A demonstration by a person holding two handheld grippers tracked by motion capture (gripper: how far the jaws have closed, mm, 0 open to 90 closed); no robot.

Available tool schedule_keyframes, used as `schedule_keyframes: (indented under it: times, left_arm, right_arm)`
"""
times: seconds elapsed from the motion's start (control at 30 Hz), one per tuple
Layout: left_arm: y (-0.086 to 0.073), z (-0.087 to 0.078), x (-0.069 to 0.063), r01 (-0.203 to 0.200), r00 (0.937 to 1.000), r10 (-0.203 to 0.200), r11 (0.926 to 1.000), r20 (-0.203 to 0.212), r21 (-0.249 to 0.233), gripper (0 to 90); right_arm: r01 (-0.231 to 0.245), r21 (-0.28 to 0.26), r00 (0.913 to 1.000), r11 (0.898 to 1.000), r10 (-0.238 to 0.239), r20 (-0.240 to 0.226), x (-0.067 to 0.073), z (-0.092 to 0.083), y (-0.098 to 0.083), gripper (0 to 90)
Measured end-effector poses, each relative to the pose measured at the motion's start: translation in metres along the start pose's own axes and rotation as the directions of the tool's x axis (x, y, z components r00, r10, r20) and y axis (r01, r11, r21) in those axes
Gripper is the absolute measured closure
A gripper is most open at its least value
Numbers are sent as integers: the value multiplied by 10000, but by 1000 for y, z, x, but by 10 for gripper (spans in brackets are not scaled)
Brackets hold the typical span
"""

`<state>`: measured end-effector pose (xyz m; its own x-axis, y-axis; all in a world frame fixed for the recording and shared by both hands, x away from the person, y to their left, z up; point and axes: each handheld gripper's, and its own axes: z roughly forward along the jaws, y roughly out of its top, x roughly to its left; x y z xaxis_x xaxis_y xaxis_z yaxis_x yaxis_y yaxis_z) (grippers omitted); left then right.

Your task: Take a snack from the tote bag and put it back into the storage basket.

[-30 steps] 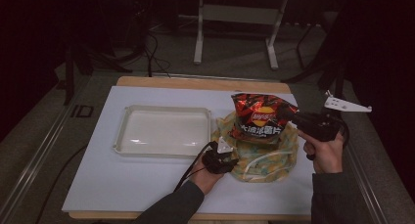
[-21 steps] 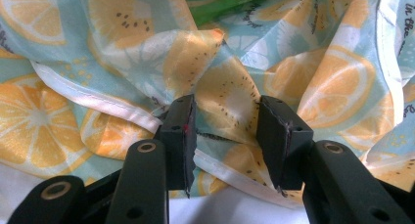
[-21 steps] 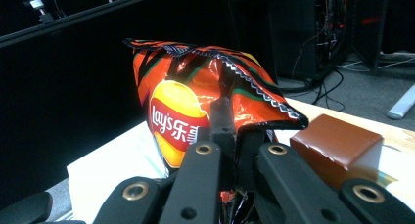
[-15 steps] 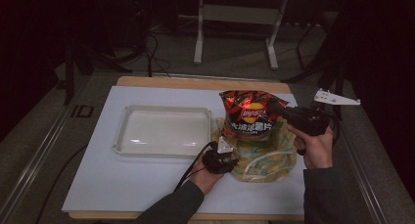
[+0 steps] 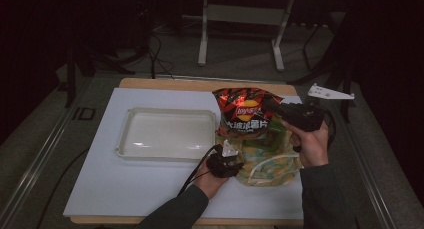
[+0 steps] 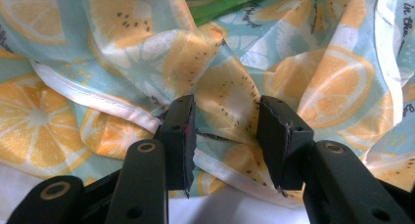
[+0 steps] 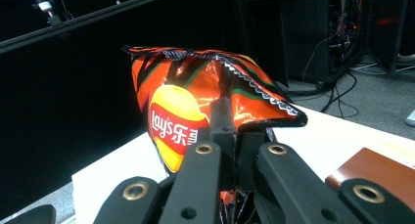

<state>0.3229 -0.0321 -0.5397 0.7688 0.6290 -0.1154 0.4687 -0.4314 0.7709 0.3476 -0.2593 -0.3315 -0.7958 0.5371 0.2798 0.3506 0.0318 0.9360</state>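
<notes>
Chip bag (image 5: 244, 112) is up off the fruit-print cloth bag (image 5: 267, 161), hanging clear above its far side, near the far right corner of the white board (image 5: 150, 189). My right gripper (image 7: 230, 131) has its jaws pressed together on the chip bag's crimped top seam; in the high view that gripper (image 5: 270, 109) sits beside the bag, level with its upper part.

Left gripper (image 6: 225, 131) has its jaws part-spread with a fold of the cloth bag (image 6: 230, 94) bunched between them; pads look to touch the fabric on both sides, so I read it as a loose pinch that holds the mouth down at the board's near edge.

Judged progress: extraction about done. Left to do: carry the chips across and set them down, most likely in the cream tray (image 5: 131, 120), which sits bare at the board's left half.

Something green (image 6: 222, 0) lies inside the cloth bag. Between chips and tray I see nothing in the path; the tray's rim is the one lip to clear.
</notes>
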Motion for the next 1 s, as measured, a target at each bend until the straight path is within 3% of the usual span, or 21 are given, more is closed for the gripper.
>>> schedule_keyframes:
  times: [1.0]
  left_arm:
    - [0, 0, 0, -28, 10000, 28, 10000, 7, 27, 576]
  right_arm:
    - [155, 268, 9998, 9995, -152, -107, -1, 46, 12, 900]
